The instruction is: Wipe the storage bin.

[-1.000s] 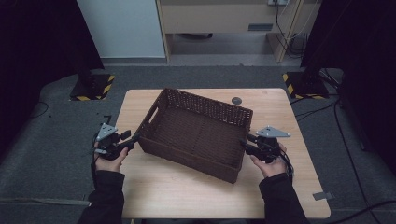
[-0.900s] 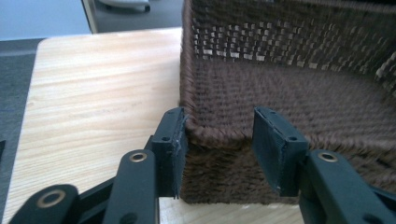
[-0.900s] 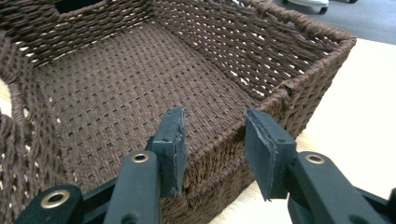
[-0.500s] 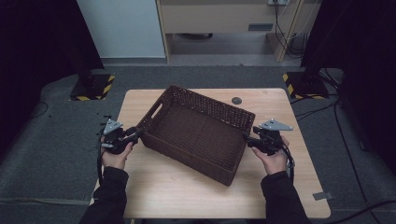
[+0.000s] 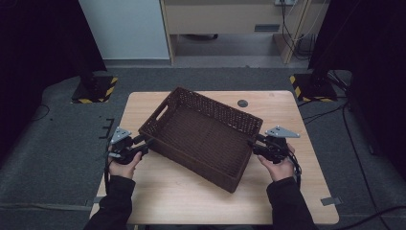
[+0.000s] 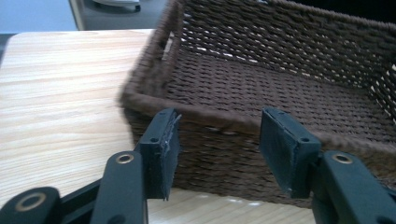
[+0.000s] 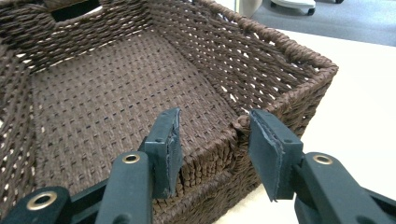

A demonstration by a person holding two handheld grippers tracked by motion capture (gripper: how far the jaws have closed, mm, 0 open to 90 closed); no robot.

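I have the basket [image 5: 203, 136] sitting skewed across the middle of the high view, one handled end toward the upper left of the frame and one corner pointing at the bottom centre, resting on the table [image 5: 287, 196]. It is empty.

My left gripper [image 5: 141, 146] sits at the left of that frame, right at the basket's left wall. In the left gripper view its jaws stand apart, the woven rim [image 6: 219, 122] between them in the picture, but I judge that they are in front of the wall rather than over it, so nothing is gripped.

My right gripper [image 5: 253, 147] is at the right of the high view against the opposite wall. In the right gripper view its jaws are also apart and straddle the rim near a corner [image 7: 238, 125], not yet pinching it.

The risk I see is uneven grip. If I close the left jaws from here, they may meet on air or only scrape the weave. Then a lift would hang the basket from the right side alone, and it would swing or tip. The right hold is close to a corner, where the rim bends, so the pads could slip off. Pushing in with one hand first would just slide the basket across the smooth wood.
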